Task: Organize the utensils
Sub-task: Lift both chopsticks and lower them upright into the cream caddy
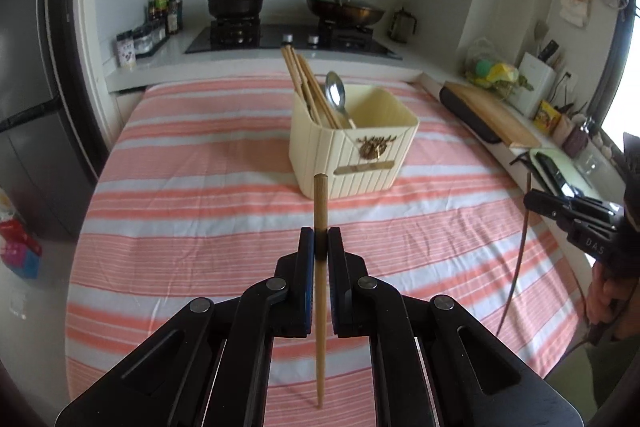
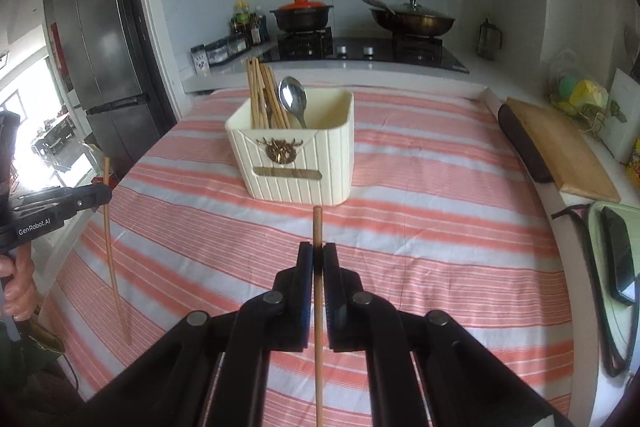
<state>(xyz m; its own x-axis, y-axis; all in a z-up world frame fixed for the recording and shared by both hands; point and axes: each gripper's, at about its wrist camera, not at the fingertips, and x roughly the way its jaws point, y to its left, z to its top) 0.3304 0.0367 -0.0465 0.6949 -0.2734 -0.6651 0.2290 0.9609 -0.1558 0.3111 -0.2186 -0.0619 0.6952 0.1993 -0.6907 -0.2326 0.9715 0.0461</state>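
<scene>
A cream utensil holder [image 1: 354, 147] [image 2: 296, 163] stands mid-table on the striped cloth, with several wooden chopsticks [image 1: 306, 87] [image 2: 262, 95] and a metal spoon [image 1: 336, 95] [image 2: 294, 99] inside. My left gripper [image 1: 321, 239] is shut on a light wooden chopstick [image 1: 321, 327], held upright above the cloth in front of the holder. My right gripper [image 2: 318, 253] is shut on another chopstick [image 2: 318, 339], also upright. Each view shows the other gripper from the side: the right gripper [image 1: 530, 201] at the right edge, the left gripper [image 2: 106, 195] at the left edge with its chopstick [image 2: 114, 267].
The pink striped tablecloth [image 1: 200, 207] [image 2: 440, 227] covers the table. A wooden cutting board [image 1: 492, 115] [image 2: 560, 151] lies along the right counter. A stove carries a red-lidded pot [image 1: 236, 1] and a wok [image 1: 346, 11]. A dark fridge [image 2: 108, 59] stands at left.
</scene>
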